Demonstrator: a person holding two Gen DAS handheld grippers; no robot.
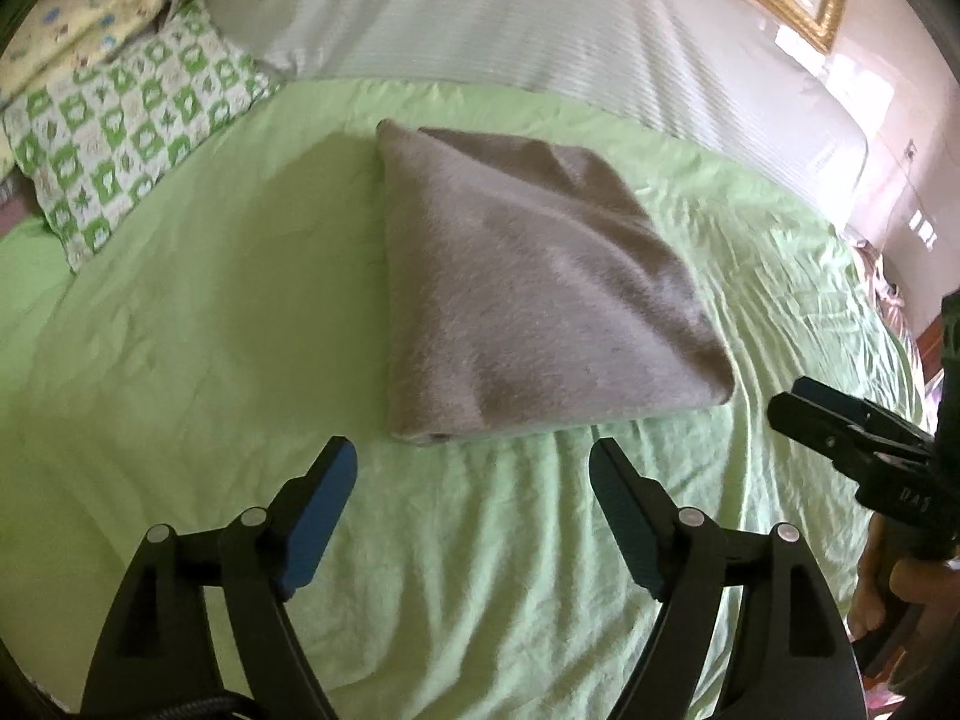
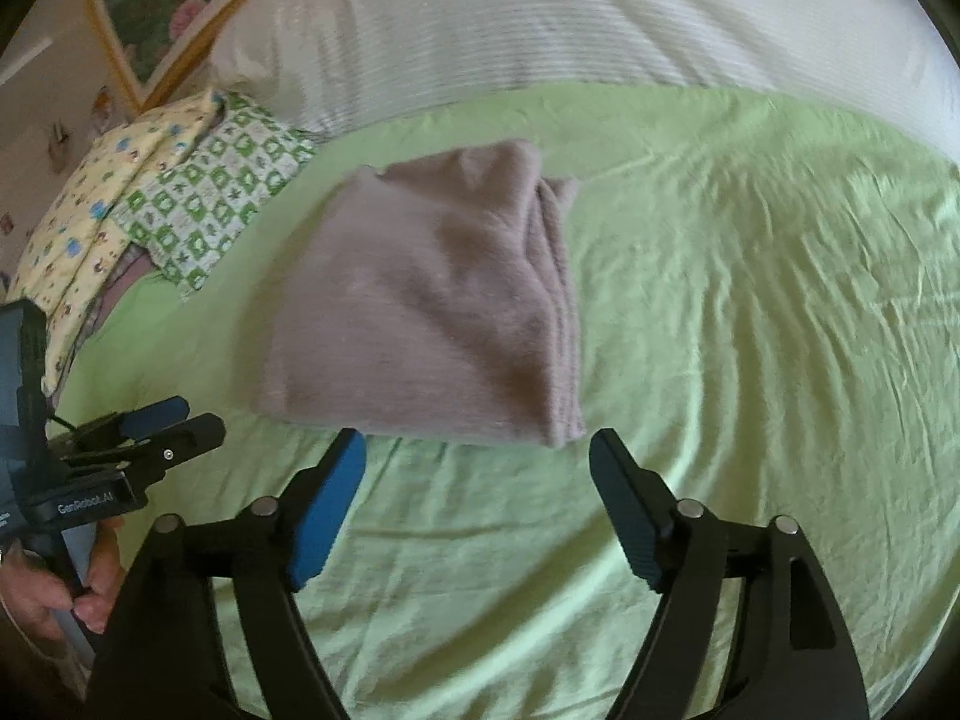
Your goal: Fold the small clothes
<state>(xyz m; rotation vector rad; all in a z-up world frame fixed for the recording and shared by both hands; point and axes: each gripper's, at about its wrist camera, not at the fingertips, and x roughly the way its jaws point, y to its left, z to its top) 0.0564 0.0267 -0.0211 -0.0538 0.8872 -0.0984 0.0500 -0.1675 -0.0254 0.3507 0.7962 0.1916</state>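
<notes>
Folded grey garment resting on the green sheet just ahead of the wide-open, empty left gripper and right gripper; fold apparently complete, next garment to be fetched

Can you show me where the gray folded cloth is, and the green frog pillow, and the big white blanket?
gray folded cloth (image 1: 528, 294), left wrist view, middle of its top.
green frog pillow (image 1: 132, 138), left wrist view, middle of its patterned cover.
big white blanket (image 2: 600, 30), right wrist view, its striped middle.

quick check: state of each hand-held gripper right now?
Left hand-held gripper: open, holding nothing, short of the folded grey cloth.
Right hand-held gripper: open, holding nothing, just short of the cloth's near edge.
</notes>
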